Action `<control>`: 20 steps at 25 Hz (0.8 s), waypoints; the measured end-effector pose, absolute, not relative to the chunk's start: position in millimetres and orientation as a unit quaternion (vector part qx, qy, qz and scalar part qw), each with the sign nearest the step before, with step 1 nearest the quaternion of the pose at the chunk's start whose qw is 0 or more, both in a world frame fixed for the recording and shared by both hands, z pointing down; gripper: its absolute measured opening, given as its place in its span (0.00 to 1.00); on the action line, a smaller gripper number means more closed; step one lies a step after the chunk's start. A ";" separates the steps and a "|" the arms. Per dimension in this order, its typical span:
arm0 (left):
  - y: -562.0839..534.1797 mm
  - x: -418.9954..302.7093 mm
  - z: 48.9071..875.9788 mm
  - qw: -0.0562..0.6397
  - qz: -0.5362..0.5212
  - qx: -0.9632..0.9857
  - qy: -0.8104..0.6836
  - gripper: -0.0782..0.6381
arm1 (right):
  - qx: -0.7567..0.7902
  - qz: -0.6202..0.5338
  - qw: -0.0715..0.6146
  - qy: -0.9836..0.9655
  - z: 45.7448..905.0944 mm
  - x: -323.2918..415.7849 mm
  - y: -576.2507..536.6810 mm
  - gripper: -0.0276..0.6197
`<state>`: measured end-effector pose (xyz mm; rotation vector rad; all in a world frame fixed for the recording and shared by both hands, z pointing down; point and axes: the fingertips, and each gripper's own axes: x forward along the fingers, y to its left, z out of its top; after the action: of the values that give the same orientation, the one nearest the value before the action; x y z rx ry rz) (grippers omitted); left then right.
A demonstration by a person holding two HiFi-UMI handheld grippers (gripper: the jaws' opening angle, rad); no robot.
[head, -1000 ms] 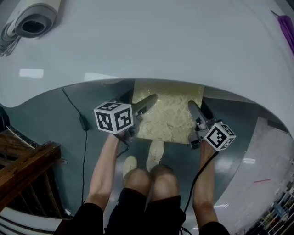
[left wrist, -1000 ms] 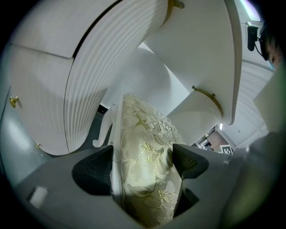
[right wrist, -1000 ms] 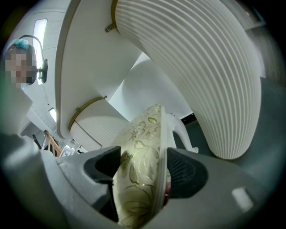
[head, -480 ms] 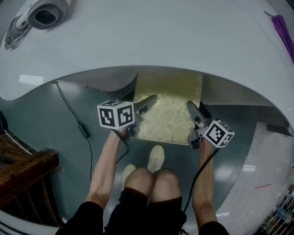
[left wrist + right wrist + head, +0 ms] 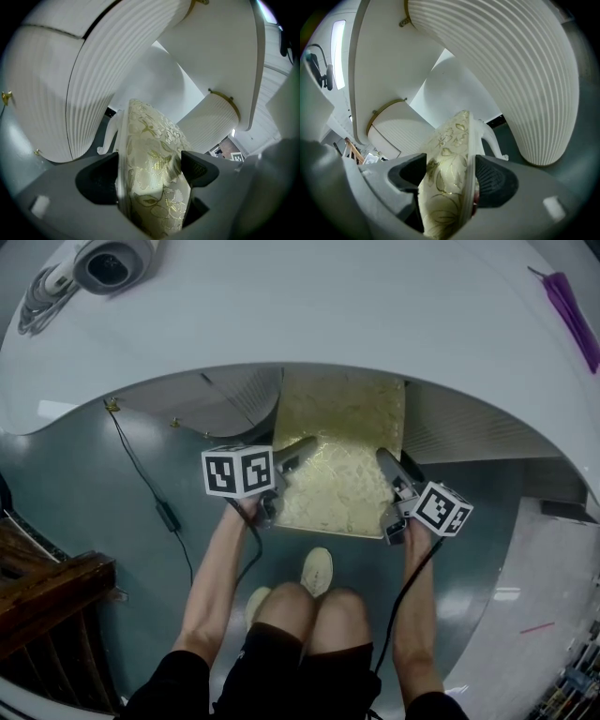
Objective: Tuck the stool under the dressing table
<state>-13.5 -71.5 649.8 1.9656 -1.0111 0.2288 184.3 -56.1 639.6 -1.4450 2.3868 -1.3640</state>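
Stool (image 5: 342, 460) with a cream, gold-flowered seat sits between the two tongs, its far end tucked beneath the white bench (image 5: 328, 315). Left tongs (image 5: 149, 171) pinch the seat's left edge. Right tongs (image 5: 449, 176) pinch its right edge. Just behind the tongs, a shoe (image 5: 317, 570) rests on the teal floor (image 5: 94, 474).

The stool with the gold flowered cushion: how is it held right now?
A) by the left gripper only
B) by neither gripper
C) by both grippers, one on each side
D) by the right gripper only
C: the left gripper and the right gripper each clamp a side edge of the stool.
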 end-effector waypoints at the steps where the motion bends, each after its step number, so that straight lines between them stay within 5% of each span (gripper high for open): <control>1: -70.6 -12.9 651.3 0.448 0.091 0.792 -0.405 0.71 | -0.465 -0.439 0.018 0.769 640.4 183.9 -56.0 0.55; 16: -74.1 -10.5 651.7 0.454 0.098 0.788 -0.403 0.72 | -0.466 -0.442 0.006 0.766 642.6 185.8 -59.4 0.55; 20: -74.9 -18.0 642.4 0.411 0.108 0.797 -0.428 0.68 | -0.482 -0.411 -0.005 0.773 633.7 193.6 -55.8 0.55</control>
<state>-18.0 -74.9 642.4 2.0069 -1.0783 0.2719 193.6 -55.8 633.7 -1.5192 2.4371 -1.2963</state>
